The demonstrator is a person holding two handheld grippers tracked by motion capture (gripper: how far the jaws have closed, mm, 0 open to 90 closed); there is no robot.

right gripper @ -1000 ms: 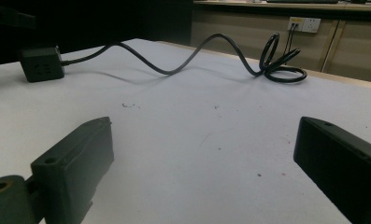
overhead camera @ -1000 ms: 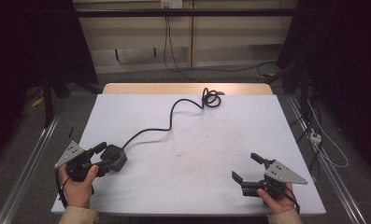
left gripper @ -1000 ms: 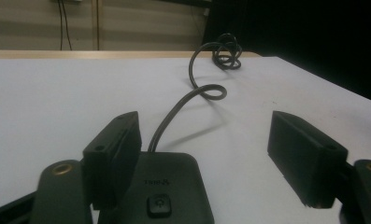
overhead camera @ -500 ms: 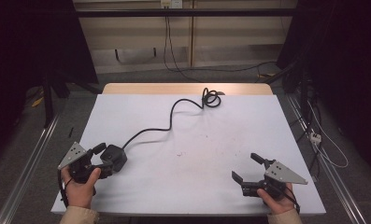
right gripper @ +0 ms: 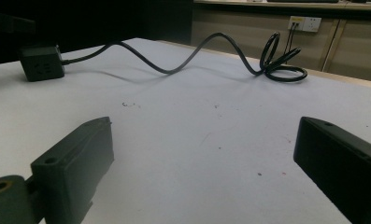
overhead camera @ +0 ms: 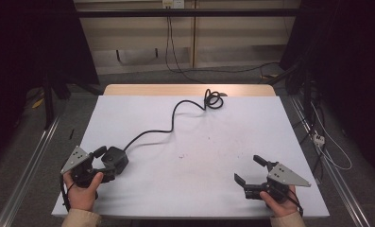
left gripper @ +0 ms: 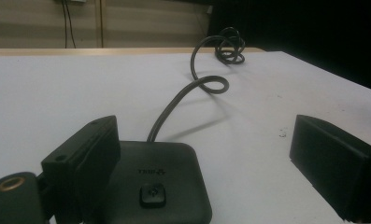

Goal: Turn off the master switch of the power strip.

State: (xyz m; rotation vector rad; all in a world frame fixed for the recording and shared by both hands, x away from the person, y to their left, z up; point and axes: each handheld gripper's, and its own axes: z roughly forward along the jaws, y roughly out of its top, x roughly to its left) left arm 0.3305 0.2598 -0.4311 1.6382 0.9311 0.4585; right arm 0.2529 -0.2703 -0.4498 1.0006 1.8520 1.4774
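Left gripper fingers open around adapter at tabletop near-left corner (cable runs far-right); right gripper open, empty.

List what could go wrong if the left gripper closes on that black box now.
1. The left gripper is open with the black box off-centre, against one jaw, so closing may shove or twist it rather than clamp it.
2. Its cable runs to a coil near the table's far edge; lifting could drag that coil across the white surface.
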